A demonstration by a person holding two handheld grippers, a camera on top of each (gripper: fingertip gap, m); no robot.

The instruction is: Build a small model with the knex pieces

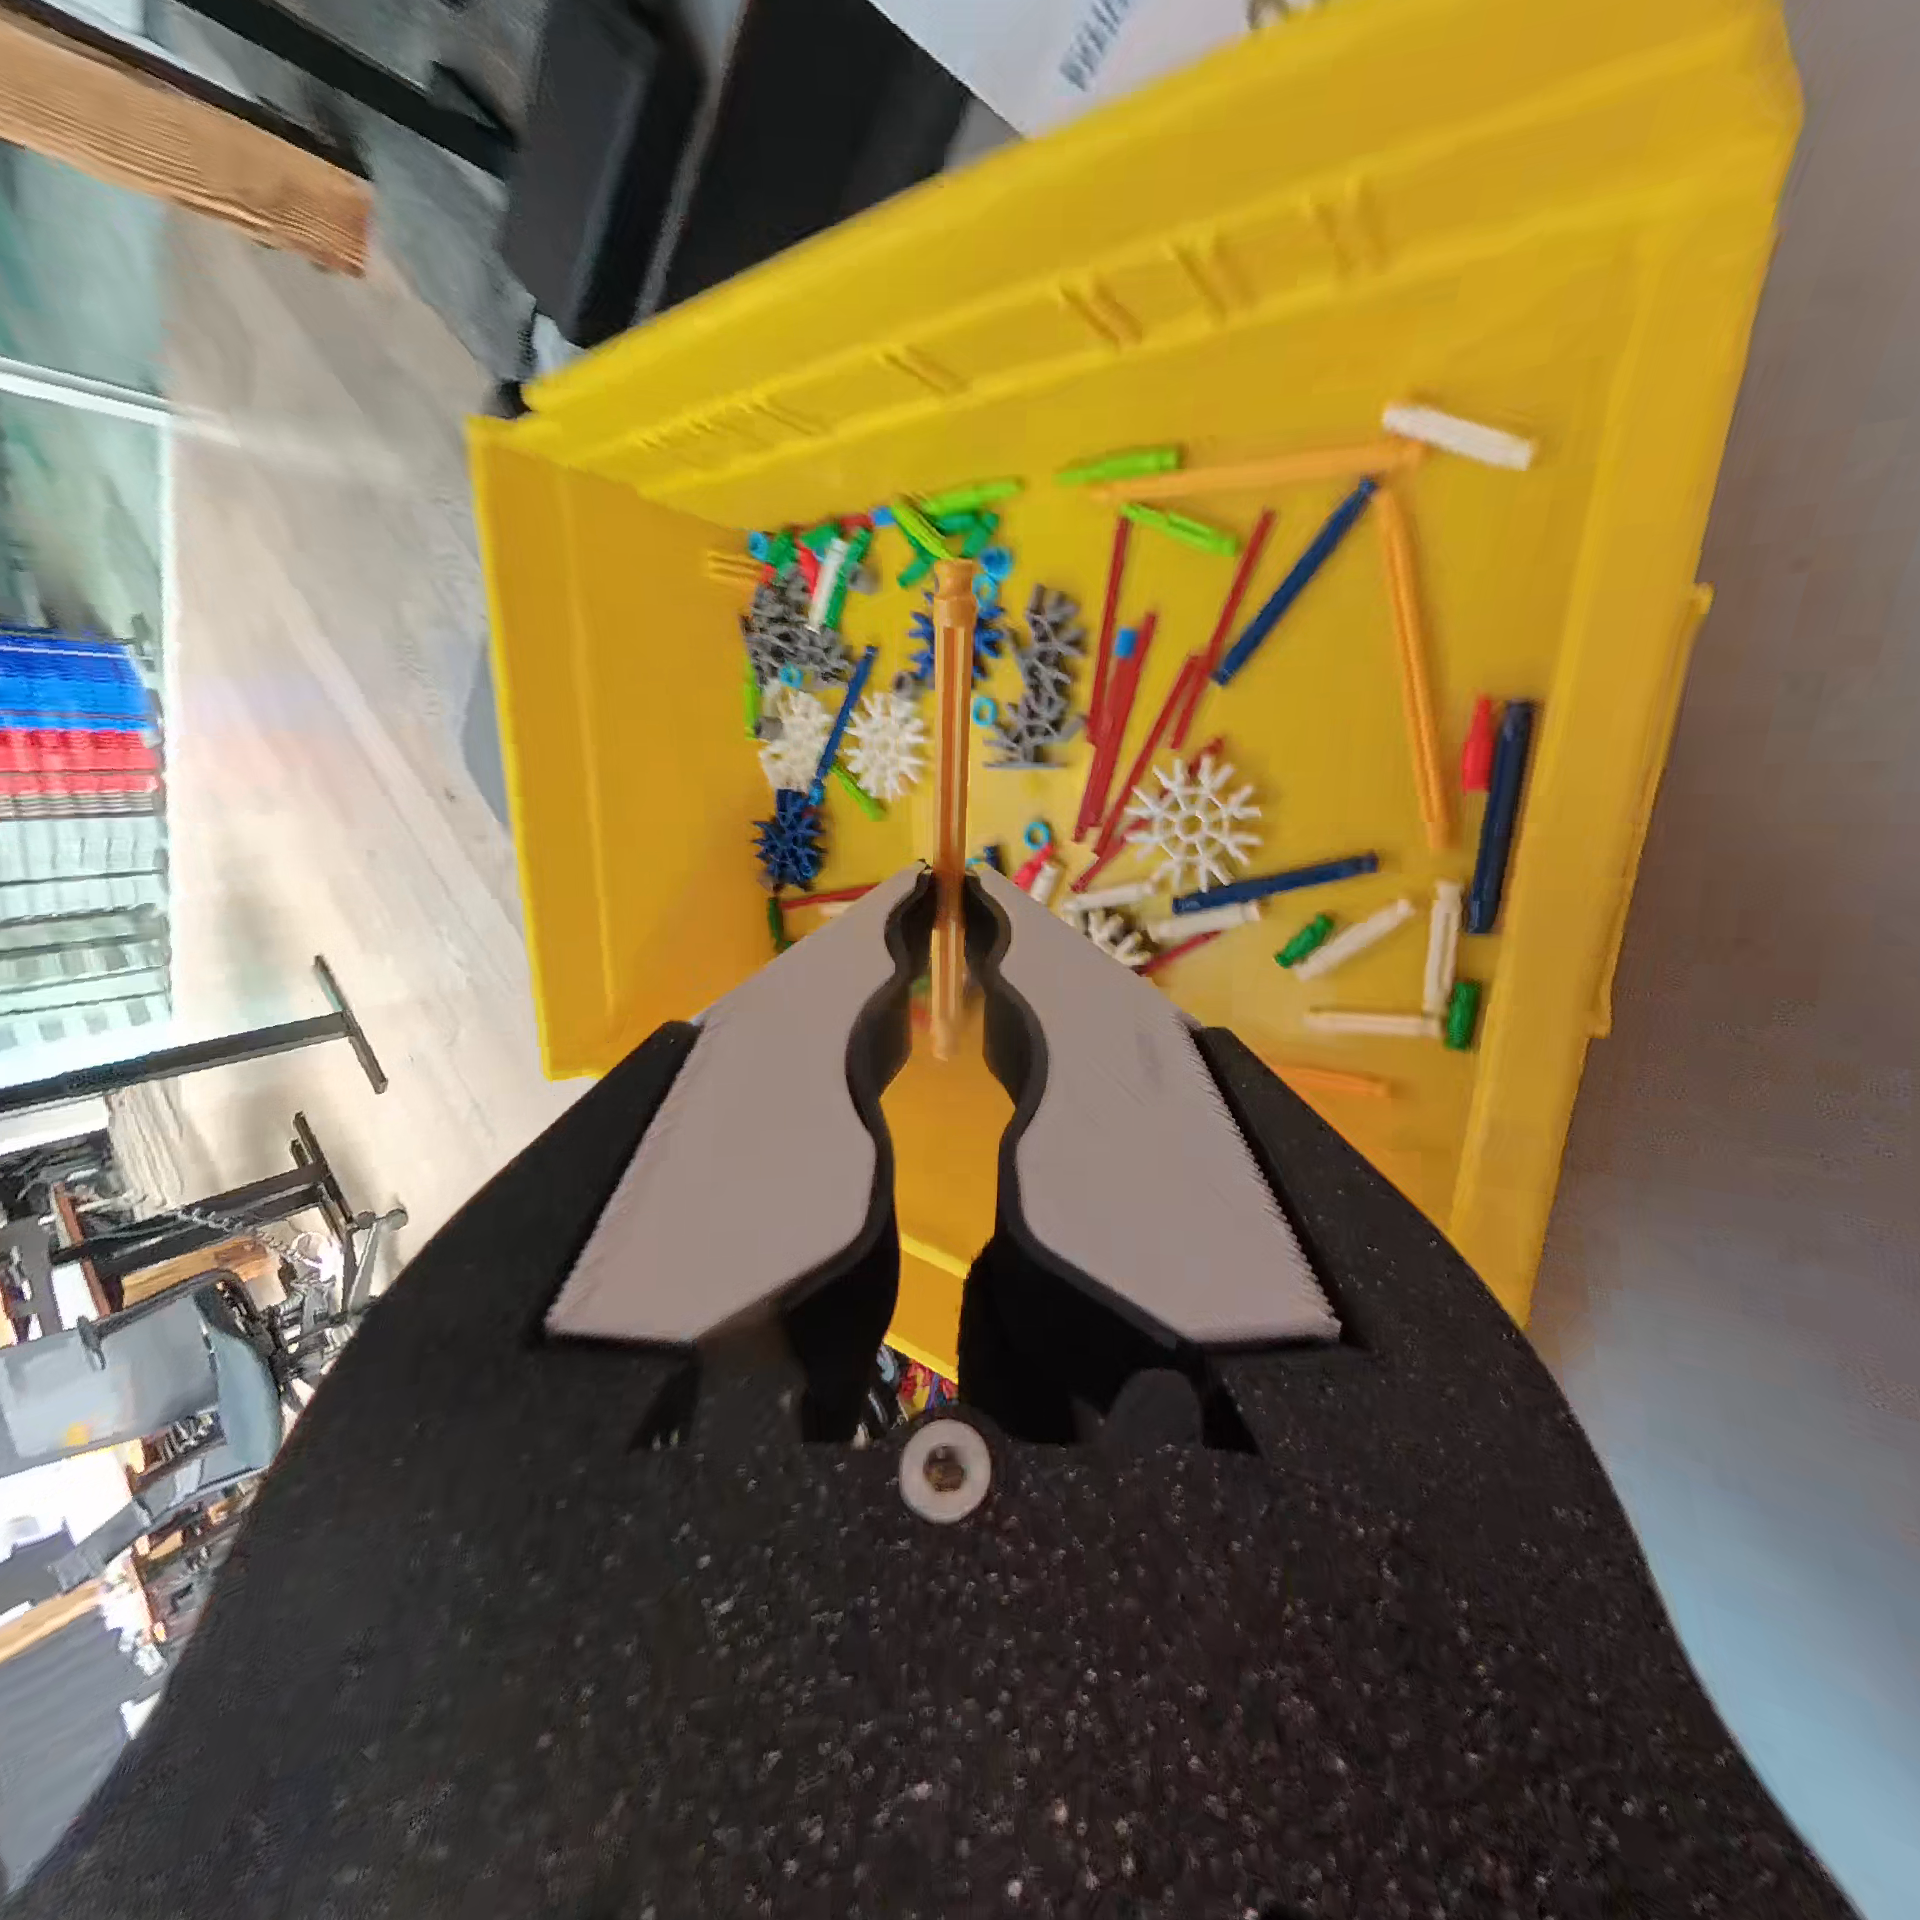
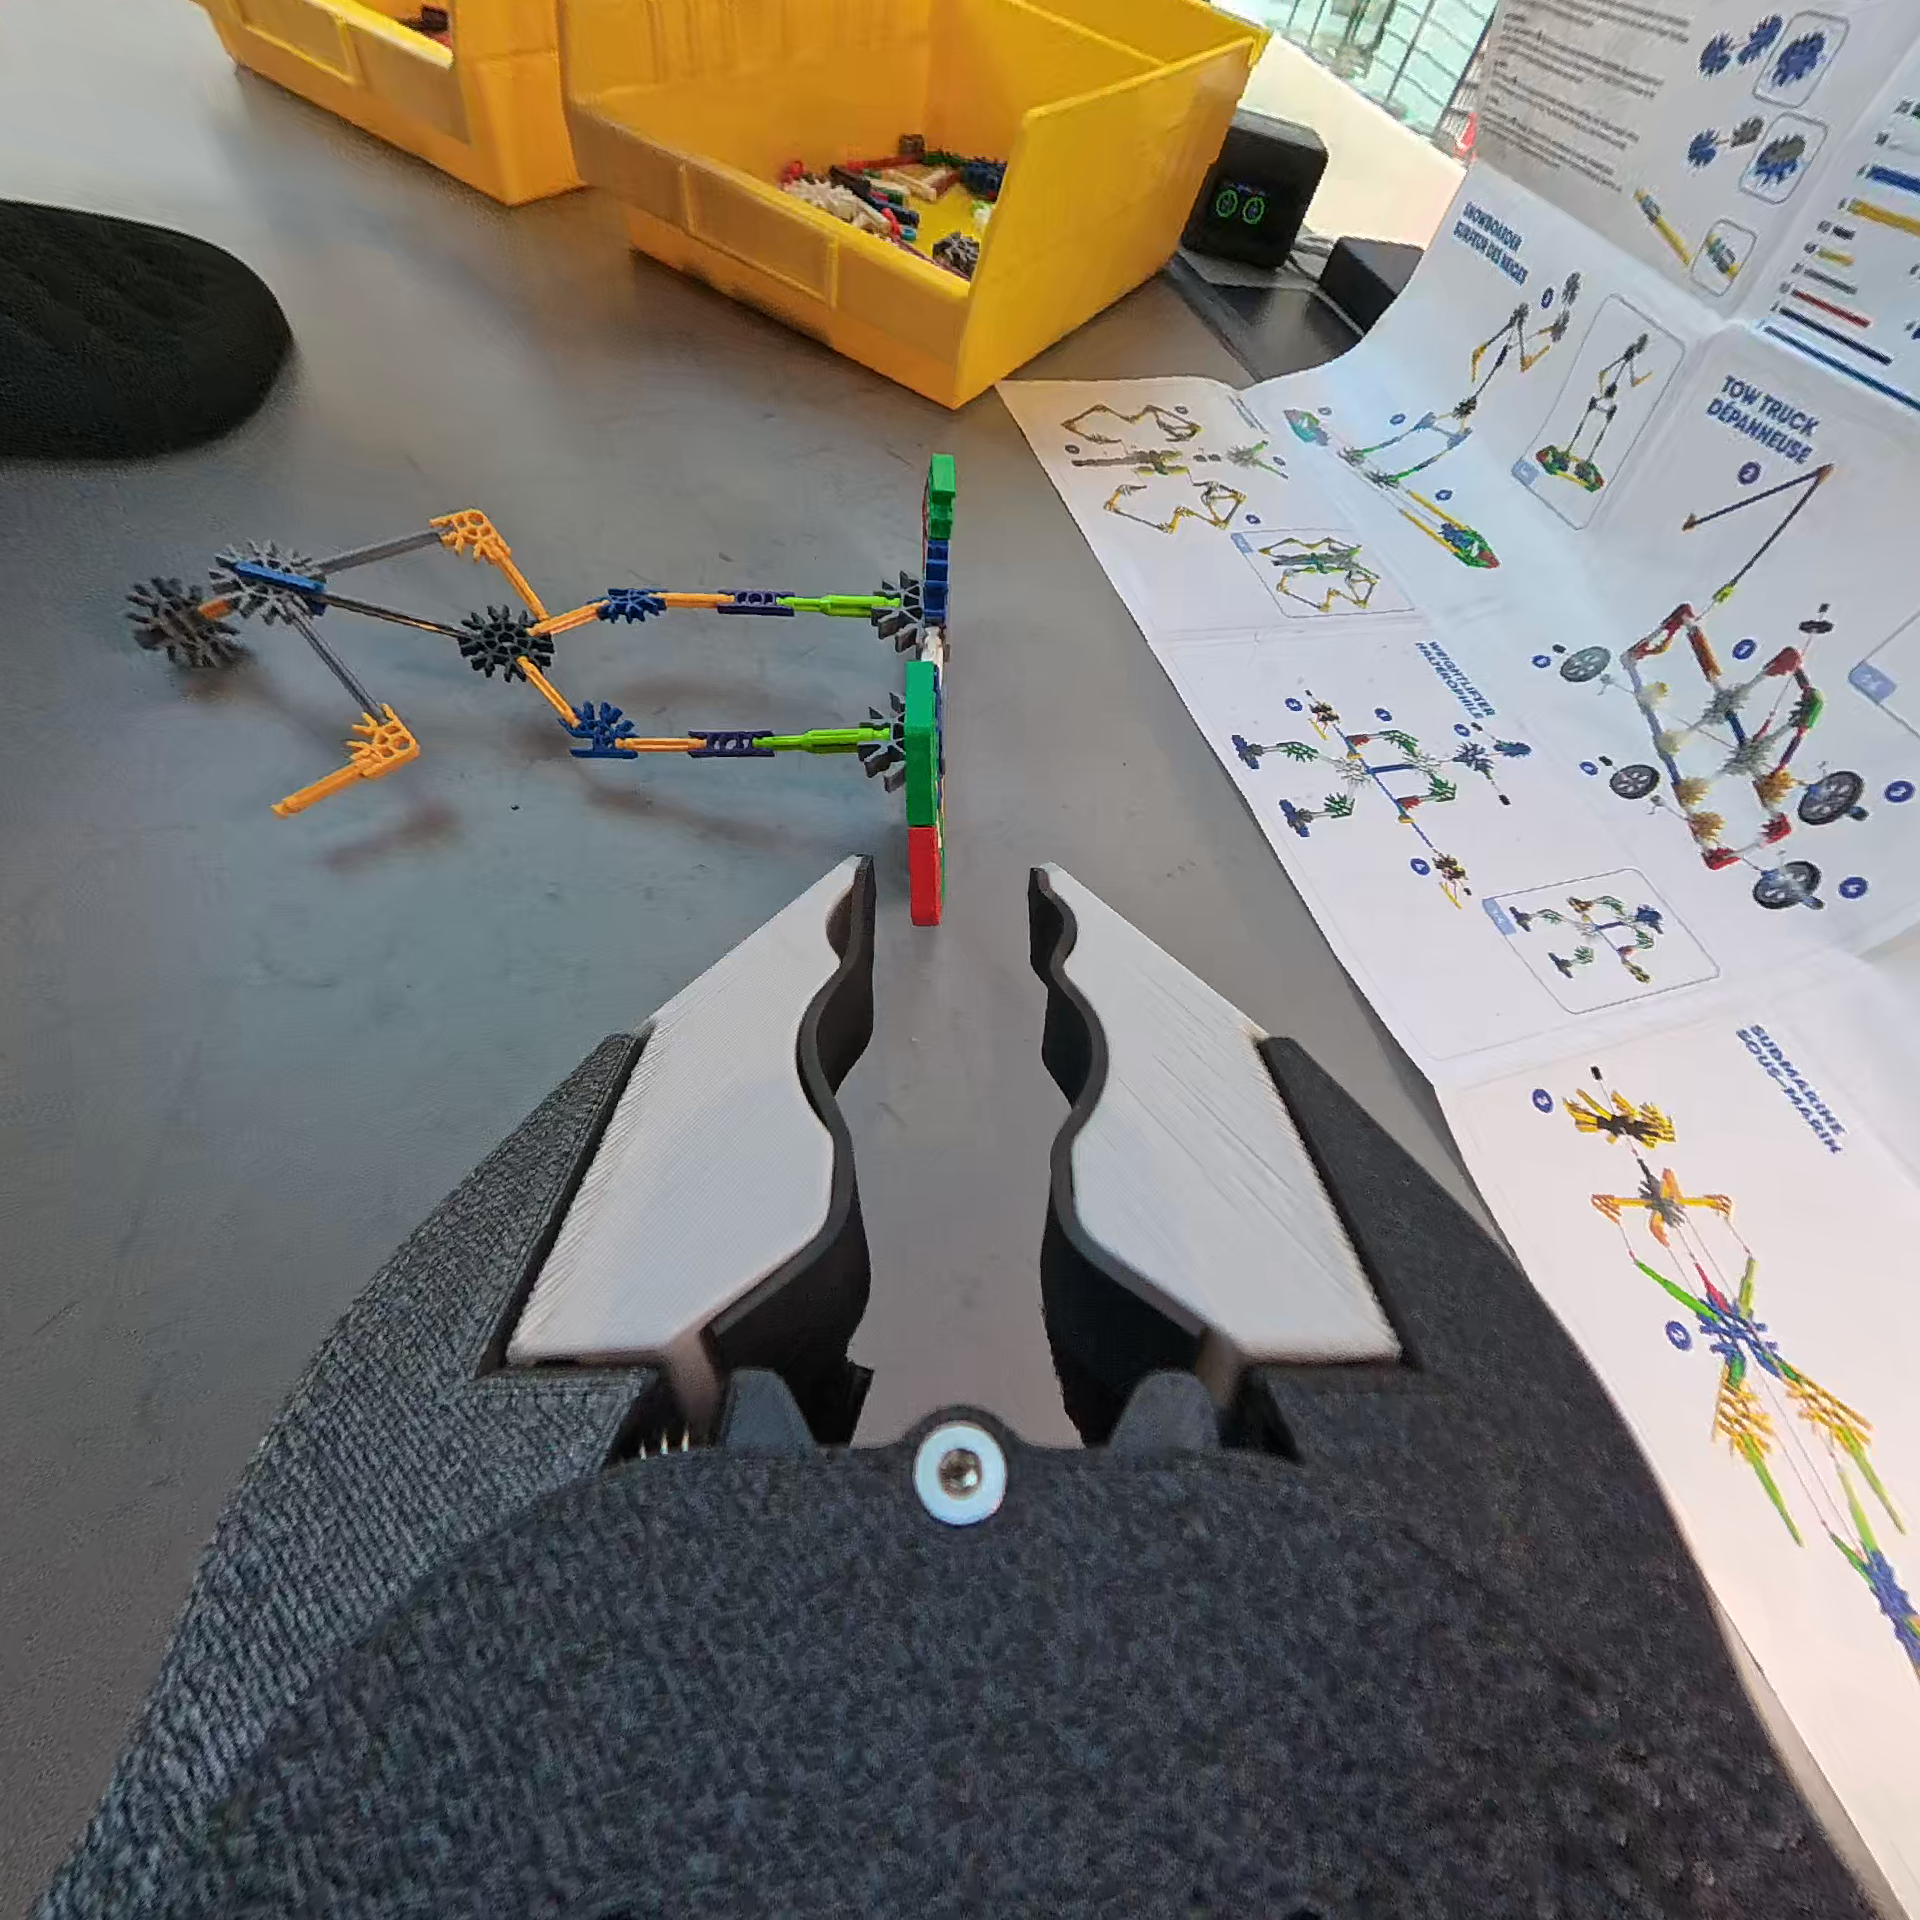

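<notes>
My left gripper [image 1: 948, 883] is shut on an orange rod [image 1: 952, 727] that sticks out past its tips, held above a yellow bin [image 1: 623, 727] of loose rods and snowflake-shaped connectors. My right gripper [image 2: 951, 878] is open and empty, low over the grey table. Just beyond its tips stands the red, green and blue board end [image 2: 925, 769] of a stick-figure toy model [image 2: 509, 644] that lies flat on the table, made of orange, green and blue rods with black connectors.
A yellow bin [image 2: 997, 281] with parts stands at the back of the table, another yellow bin [image 2: 416, 94] to its left. A white instruction sheet [image 2: 1558, 727] covers the right side. A black rounded object [image 2: 114, 332] lies far left. A small black device [image 2: 1257, 187] sits behind the bin. The gap from one gripper's tips to the other's is roughly 45 cm.
</notes>
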